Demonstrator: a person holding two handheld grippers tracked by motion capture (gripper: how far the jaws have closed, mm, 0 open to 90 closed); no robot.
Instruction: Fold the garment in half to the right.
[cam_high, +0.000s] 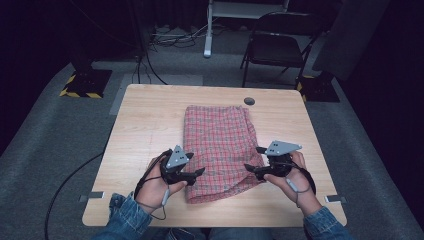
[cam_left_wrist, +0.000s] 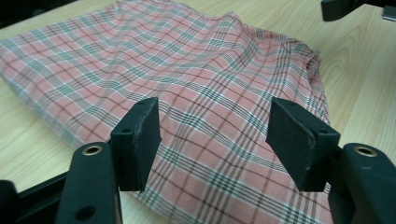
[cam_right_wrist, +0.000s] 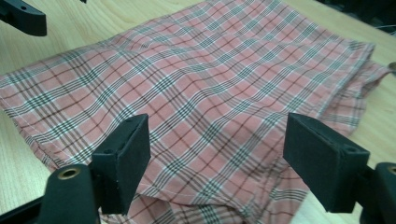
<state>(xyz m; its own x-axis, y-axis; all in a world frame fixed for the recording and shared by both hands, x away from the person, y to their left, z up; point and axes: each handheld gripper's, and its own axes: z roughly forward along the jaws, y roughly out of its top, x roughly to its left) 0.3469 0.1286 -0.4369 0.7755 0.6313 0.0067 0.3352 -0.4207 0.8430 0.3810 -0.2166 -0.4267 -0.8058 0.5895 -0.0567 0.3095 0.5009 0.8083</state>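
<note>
A red plaid cloth (cam_high: 220, 145) lies folded on the wooden table (cam_high: 150, 115), long side running away from me. My left gripper (cam_high: 200, 172) hovers at the cloth's near left edge, jaws apart, nothing between the pads. My right gripper (cam_high: 250, 167) hovers at the near right edge, also open and empty. In the left gripper view the cloth (cam_left_wrist: 201, 88) spreads below the open gripper (cam_left_wrist: 215, 140), and the other gripper's jaw tip (cam_left_wrist: 336, 8) shows at top right. In the right gripper view the cloth (cam_right_wrist: 210, 93) lies under the open gripper (cam_right_wrist: 217, 163).
A round cable hole (cam_high: 249, 101) sits in the table near the cloth's far right corner. Beyond the table stand a black folding chair (cam_high: 280, 45) and a white desk leg (cam_high: 209, 30). Cables lie across the grey floor.
</note>
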